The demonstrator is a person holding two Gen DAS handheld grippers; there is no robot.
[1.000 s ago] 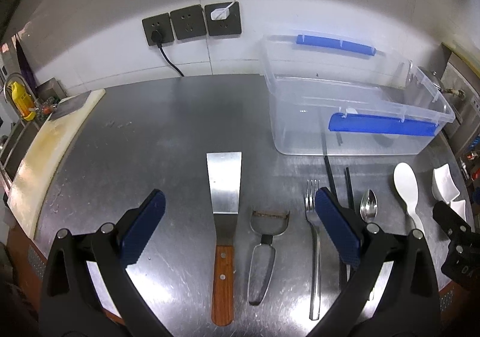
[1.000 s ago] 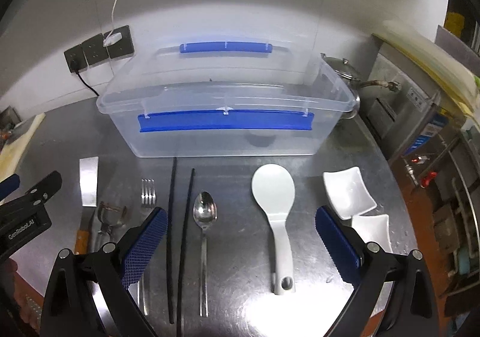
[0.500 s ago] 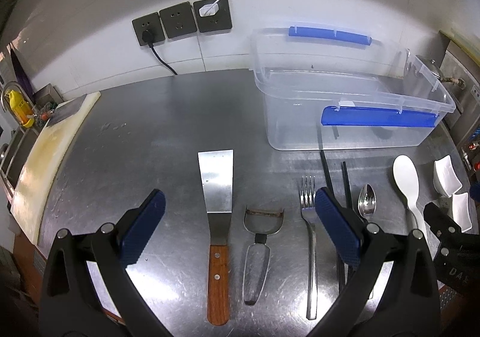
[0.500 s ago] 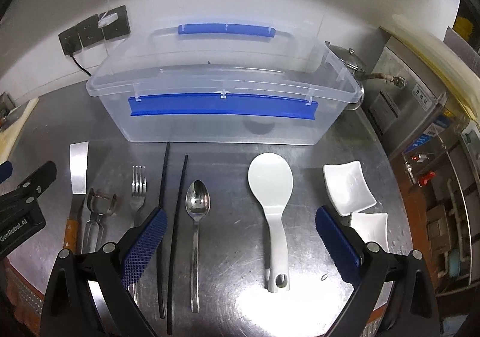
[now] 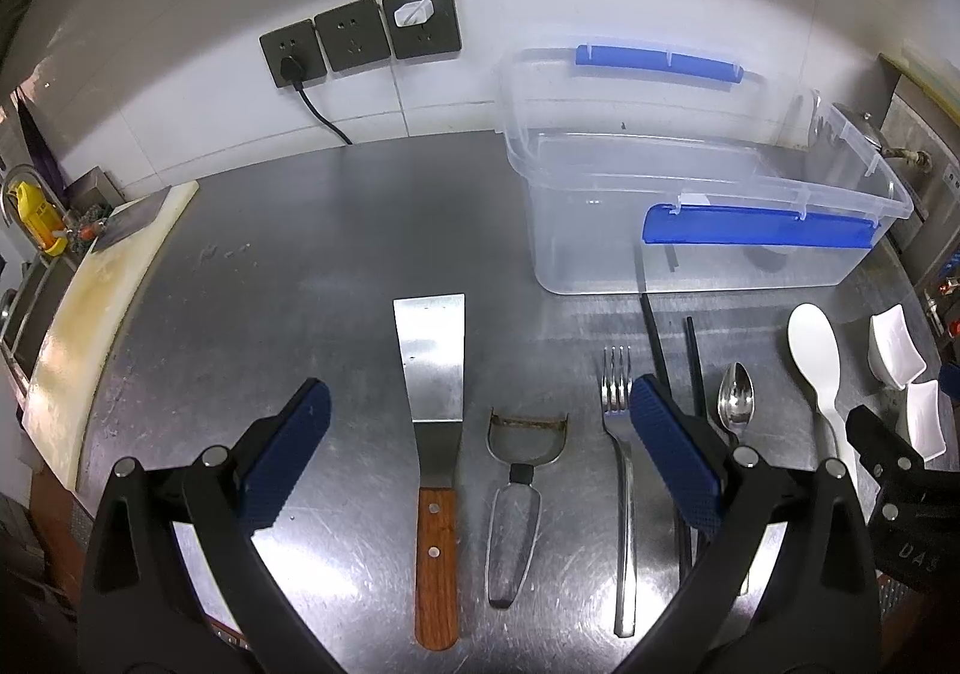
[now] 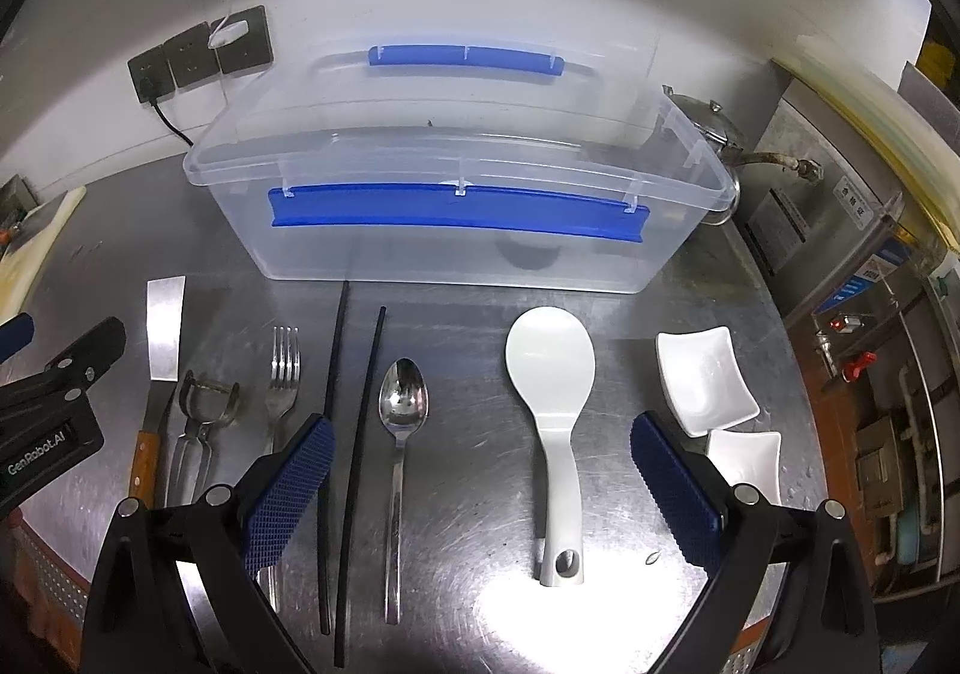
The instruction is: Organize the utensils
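On the steel counter point(image 5: 300, 278) the utensils lie in a row just in front of the clear bin point(image 6: 456, 236), none yet inside it as far as the walls let one see. From the left: a cutting board point(image 5: 78, 314) at the counter's edge, then the spatula point(image 5: 433, 404) with its wooden handle toward the camera, the peeler point(image 5: 519, 494) just beside it, the fork point(image 5: 621, 464), two black chopsticks point(image 6: 351, 434) whose far tips reach close to the bin wall, the spoon point(image 6: 401, 434), the white rice paddle point(image 6: 555, 404), and two small white dishes point(image 6: 702, 380) at the right. The left gripper point(image 5: 480, 452) hangs released and empty above the spatula and peeler, jaws wide apart; the right gripper point(image 6: 480, 482) is likewise spread and holding nothing, with the spoon and paddle between its fingers. This looks like the very start: both tools are lined up over the row and choosing a first piece. The next move likely calls for lowering one gripper over a handle, the spatula's on the left or the paddle's on the right, closing across its narrow width, then lifting it over the bin's rim. The flat metal pieces may slip on the steel.
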